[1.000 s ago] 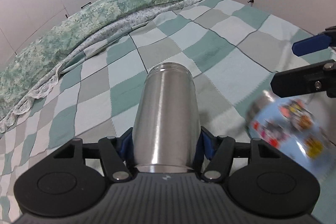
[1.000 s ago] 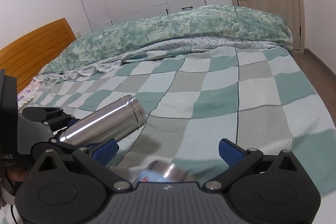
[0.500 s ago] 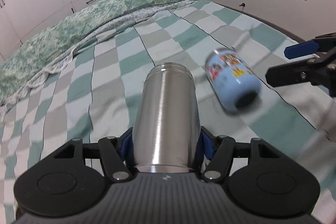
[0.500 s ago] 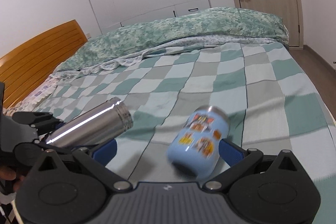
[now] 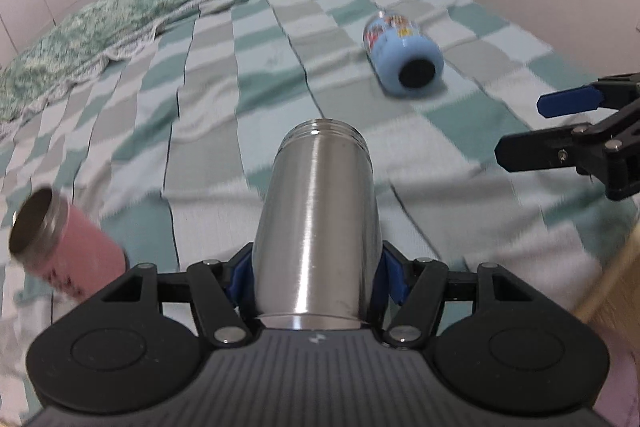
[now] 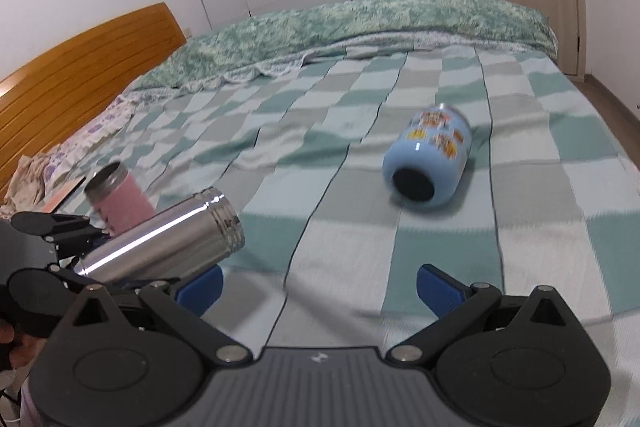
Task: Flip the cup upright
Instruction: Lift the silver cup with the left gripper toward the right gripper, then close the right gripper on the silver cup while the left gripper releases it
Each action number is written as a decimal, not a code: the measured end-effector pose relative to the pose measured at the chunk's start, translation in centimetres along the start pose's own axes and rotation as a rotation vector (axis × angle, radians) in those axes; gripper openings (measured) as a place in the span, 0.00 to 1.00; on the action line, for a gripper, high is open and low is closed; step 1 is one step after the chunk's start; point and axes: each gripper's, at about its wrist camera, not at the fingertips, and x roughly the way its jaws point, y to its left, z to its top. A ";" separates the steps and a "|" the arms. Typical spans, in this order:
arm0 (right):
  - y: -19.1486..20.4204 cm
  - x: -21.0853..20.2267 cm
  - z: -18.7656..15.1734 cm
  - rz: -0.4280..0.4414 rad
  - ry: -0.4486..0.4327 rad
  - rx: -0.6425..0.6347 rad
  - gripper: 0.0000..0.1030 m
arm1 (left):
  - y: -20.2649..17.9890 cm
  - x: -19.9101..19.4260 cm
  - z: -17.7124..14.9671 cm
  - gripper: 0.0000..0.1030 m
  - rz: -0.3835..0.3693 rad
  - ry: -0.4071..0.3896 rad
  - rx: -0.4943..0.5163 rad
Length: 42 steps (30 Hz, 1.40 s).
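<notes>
One smooth steel cup [image 5: 316, 223] sits clamped in the left tool [image 5: 316, 267]; right tool [image 6: 320, 283] gapes apart.

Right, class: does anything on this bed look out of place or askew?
Yes. The blue cup lies tipped on its side on the blanket, base toward the cameras. The left gripper holds a steel cup level, not upright.

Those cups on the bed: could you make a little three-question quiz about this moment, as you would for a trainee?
1. True or false: the blue cup stands upright on the checked blanket.
2. Which gripper holds the steel cup?
A. left gripper
B. right gripper
3. Fill in: the pink cup lies on the steel cup's ____ side.

Key: 1 false, it lies on its side; 2 A; 3 left.
</notes>
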 end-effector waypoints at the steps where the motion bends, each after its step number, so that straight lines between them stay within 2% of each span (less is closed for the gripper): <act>1: 0.1 0.0 -0.6 0.000 0.004 0.004 1.00 | -0.1 0.1 -0.6 0.62 0.002 0.013 -0.008; 5: 0.7 -0.4 -2.4 0.000 0.013 0.014 1.00 | -0.3 0.7 -2.6 0.62 0.000 0.054 -0.060; 13: 1.5 -0.7 -4.6 -0.025 0.029 0.011 1.00 | -0.5 2.6 -4.5 0.62 -0.009 0.090 -0.146; 18: 1.6 -0.8 -5.2 -0.038 0.036 0.013 1.00 | -0.7 2.3 -5.0 0.63 -0.013 0.053 -0.150; 20: 1.9 -1.0 -5.3 -0.041 0.032 0.012 1.00 | -0.7 2.1 -5.0 0.77 -0.029 0.040 -0.151; 21: 2.1 -1.1 -5.3 -0.042 0.027 0.011 1.00 | -0.6 1.9 -5.0 0.95 -0.040 0.028 -0.156; 22: 2.2 -1.3 -5.3 -0.040 0.019 0.009 1.00 | -0.5 1.4 -5.2 1.00 -0.055 -0.004 -0.163; 25: 2.6 -1.9 -5.2 -0.041 -0.007 0.015 1.00 | -0.1 -0.2 -5.5 1.00 -0.069 -0.060 -0.174; 28: 3.6 -2.8 -4.7 -0.039 -0.036 0.019 1.00 | 1.1 -2.2 -5.9 1.00 -0.053 -0.117 -0.182; 33: 6.6 -3.3 -3.9 -0.037 -0.072 -0.011 1.00 | 4.8 -5.7 -7.2 1.00 -0.053 -0.247 -0.218; 36: 8.4 -1.9 -3.4 -0.018 -0.047 -0.005 1.00 | 7.7 -6.8 -8.4 1.00 -0.034 -0.300 -0.259; 42: 11.7 2.7 -3.0 -0.027 0.042 0.012 1.00 | 12.8 -7.0 -11.4 1.00 0.026 -0.327 -0.340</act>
